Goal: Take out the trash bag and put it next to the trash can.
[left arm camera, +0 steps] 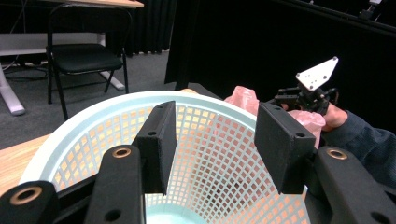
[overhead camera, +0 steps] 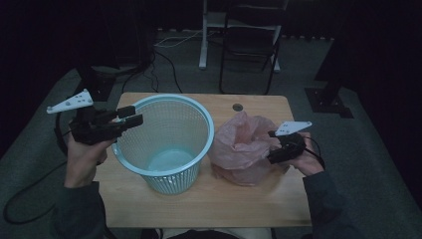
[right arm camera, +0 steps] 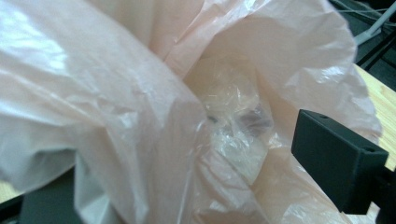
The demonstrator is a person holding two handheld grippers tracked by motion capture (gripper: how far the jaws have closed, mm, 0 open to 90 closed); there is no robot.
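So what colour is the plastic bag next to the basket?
Pale translucent pink; the plastic bag shows best in the right gripper view.

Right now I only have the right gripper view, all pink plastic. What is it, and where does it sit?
Observer: A crumpled pink bag on a wooden table, right of a pale blue mesh basket.
Operator: Is the right gripper clamped on it?
Observer: No, the right gripper is open, with bag film lying between its jaws.
Operator: And the other hand?
Observer: The left gripper hovers open at the basket's left rim.
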